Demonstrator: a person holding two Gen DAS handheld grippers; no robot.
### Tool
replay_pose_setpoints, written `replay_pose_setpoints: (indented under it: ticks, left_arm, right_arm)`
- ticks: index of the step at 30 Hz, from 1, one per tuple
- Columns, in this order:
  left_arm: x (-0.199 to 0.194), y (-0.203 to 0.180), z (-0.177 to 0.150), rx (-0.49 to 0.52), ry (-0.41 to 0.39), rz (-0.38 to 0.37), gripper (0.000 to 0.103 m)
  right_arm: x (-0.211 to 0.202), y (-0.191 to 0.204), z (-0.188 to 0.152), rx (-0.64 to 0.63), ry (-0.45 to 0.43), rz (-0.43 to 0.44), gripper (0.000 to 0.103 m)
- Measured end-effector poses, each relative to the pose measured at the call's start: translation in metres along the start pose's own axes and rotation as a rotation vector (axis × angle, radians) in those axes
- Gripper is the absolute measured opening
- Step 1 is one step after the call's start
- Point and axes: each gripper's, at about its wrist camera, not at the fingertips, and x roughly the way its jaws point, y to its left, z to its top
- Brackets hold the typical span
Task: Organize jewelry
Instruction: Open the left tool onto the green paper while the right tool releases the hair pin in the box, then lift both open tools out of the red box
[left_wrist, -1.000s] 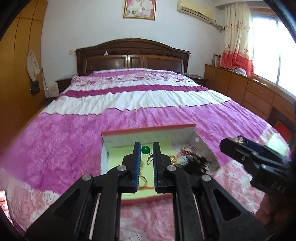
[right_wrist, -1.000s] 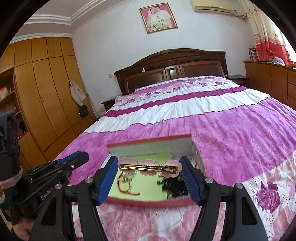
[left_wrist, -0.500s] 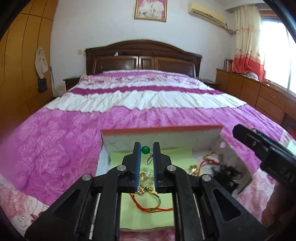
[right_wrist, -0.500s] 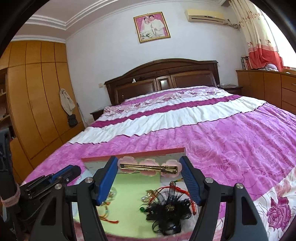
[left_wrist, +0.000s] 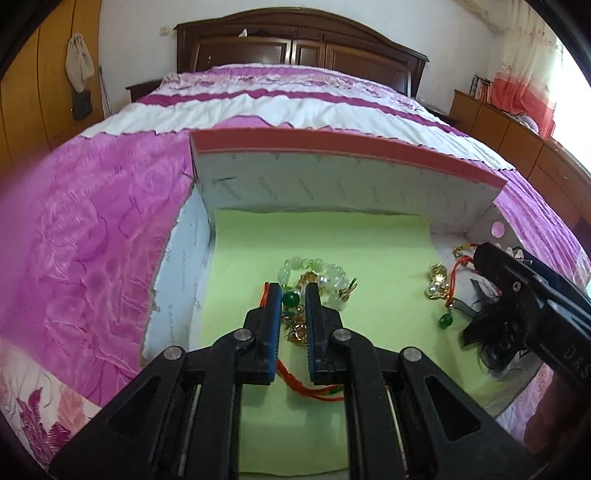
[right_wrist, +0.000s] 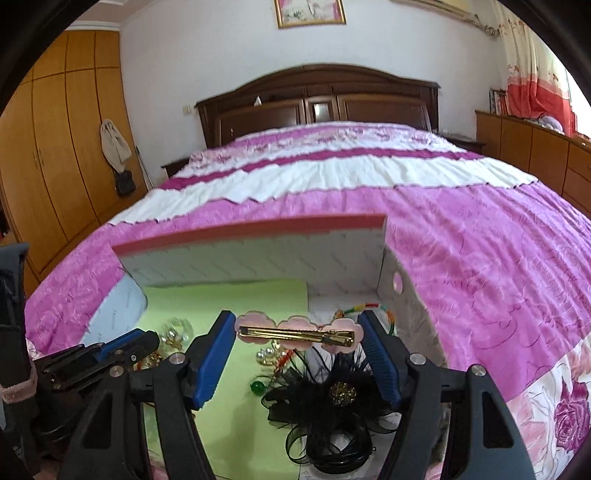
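Observation:
An open box (left_wrist: 332, 184) with a green paper floor (left_wrist: 332, 243) lies on the bed and holds jewelry. My left gripper (left_wrist: 292, 295) is shut on a green bead earring (left_wrist: 290, 299), low over a pale bead bracelet (left_wrist: 314, 271) and a red cord (left_wrist: 306, 386). My right gripper (right_wrist: 297, 334) is shut on a pink hair clip (right_wrist: 297, 335) with a gold bar, held above a black feather hairpiece (right_wrist: 332, 391) at the box's right side. A second green bead earring (left_wrist: 445, 321) lies near gold pieces (left_wrist: 436, 282).
The box (right_wrist: 258, 254) sits on a pink and white quilt (right_wrist: 480, 258). Its far wall stands upright. A dark headboard (right_wrist: 317, 99), orange wardrobes (right_wrist: 55, 147) at left and low cabinets (right_wrist: 535, 147) at right surround the bed.
Both grippers have moved forward and down into the box, still holding their items. The box's contents now fill the lower view.

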Motion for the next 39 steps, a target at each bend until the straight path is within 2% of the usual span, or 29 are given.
replay_pose_setpoints:
  ticks: [4,10,14,23,30,34,39]
  left_arm:
    - [0.001,-0.005,0.0,0.012,0.014,-0.001,0.005]
    - [0.0,-0.006,0.001,0.008,0.022,-0.009,0.017]
    - [-0.008,-0.004,0.001,-0.003,0.015,-0.01,0.02]
    - [-0.04,0.0,0.005,-0.013,-0.048,-0.019,0.023]
    - [-0.068,-0.002,0.001,0.015,-0.112,-0.026,0.036]
    - [-0.081,0.001,-0.009,0.014,-0.148,-0.022,0.045]
    - [-0.088,0.002,-0.02,0.004,-0.168,0.006,0.05]
  right_arm:
    - [0.01,-0.002,-0.002,0.004,0.049,-0.015,0.071]
    - [0.009,0.0,-0.002,-0.004,0.051,-0.006,0.076]
    - [0.0,-0.001,-0.001,0.02,0.047,0.015,0.076]
    - [-0.04,0.0,0.005,0.041,-0.043,0.04,0.08]
    - [-0.068,0.005,0.003,0.033,-0.094,0.055,0.085]
    - [-0.084,0.006,-0.001,0.024,-0.125,0.05,0.091]
    - [-0.102,0.007,-0.011,0.041,-0.153,0.05,0.094]
